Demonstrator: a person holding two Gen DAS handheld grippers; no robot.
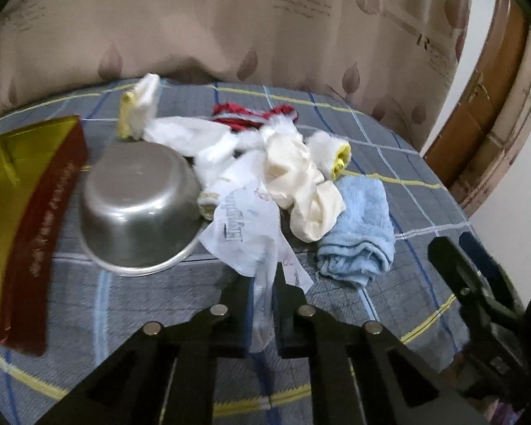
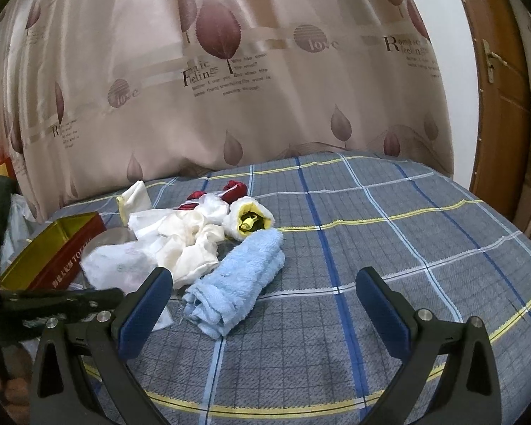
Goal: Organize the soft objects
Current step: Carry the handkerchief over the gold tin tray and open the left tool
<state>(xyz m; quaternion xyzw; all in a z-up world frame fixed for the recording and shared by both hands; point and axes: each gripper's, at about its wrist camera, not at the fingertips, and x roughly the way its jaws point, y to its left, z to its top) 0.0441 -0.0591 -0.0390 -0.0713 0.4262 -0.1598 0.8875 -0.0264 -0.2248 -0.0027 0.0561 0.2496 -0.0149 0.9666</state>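
At six o'clock our left gripper pinches the printed white cloth; we should lift slowly. Our right gripper is open.

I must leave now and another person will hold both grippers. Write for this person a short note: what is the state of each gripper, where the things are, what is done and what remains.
Left gripper: shut on a corner of the thin white printed cloth.
Right gripper: open, empty, hovering over the plaid bed cover, just right of the blue towel.
Things: the cream cloth, white cloths and a red item lie piled in the middle; the towel lies rolled beside them. A steel bowl and a red and gold box stand on the left.
Done: only the first grasp.
Left: sort the whole pile; nothing is in the box or bowl yet.
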